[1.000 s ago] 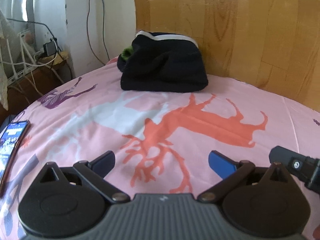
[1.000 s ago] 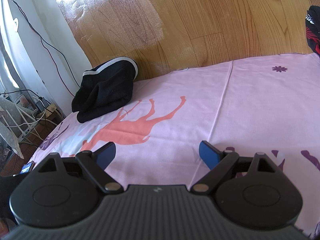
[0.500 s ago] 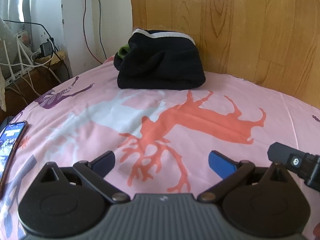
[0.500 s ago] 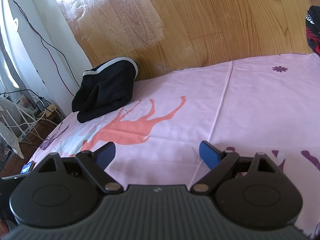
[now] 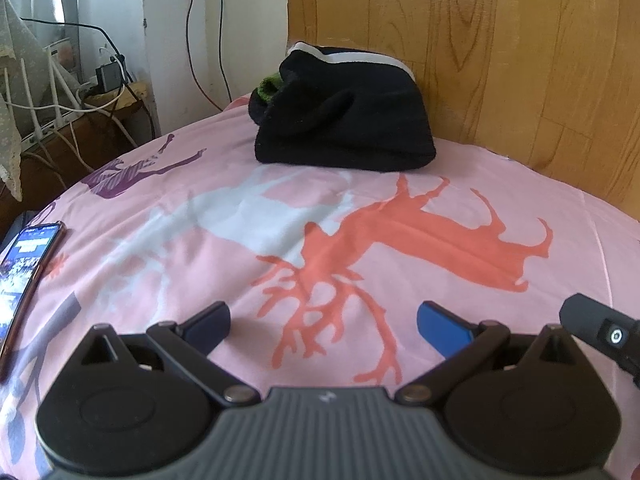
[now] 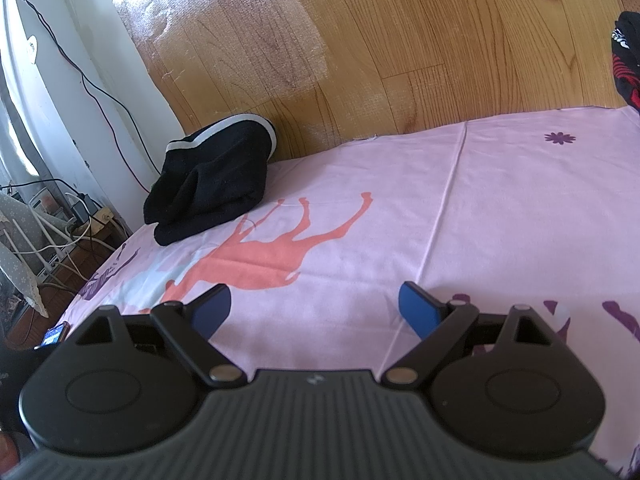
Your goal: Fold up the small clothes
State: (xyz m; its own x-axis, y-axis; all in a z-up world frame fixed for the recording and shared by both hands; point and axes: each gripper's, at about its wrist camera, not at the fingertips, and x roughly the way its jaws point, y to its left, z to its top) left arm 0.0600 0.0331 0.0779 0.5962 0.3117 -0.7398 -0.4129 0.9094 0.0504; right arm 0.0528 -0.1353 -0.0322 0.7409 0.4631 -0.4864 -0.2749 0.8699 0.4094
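1. Clothes (image 5: pixel 344 120): a black folded pile with a white band, on the pink sheet (image 5: pixel 280 220) against the headboard (image 5: pixel 500 60).
2. Both grippers, left (image 5: pixel 323 322) and right (image 6: pixel 315 312), hover spread apart and empty.
3. Soft, light fabric; likely best pinched at edges.
4. Only the right view shows a red-black garment (image 6: pixel 626 64); the left shows a phone (image 5: pixel 24 272) plainly.

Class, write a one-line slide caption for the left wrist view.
Open left gripper hovers over pink sheet, facing folded black garment by the headboard.

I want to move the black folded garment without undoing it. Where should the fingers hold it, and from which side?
Probably grip the black folded garment at its thick rounded front fold, coming straight from the near side. The wooden headboard blocks its back.
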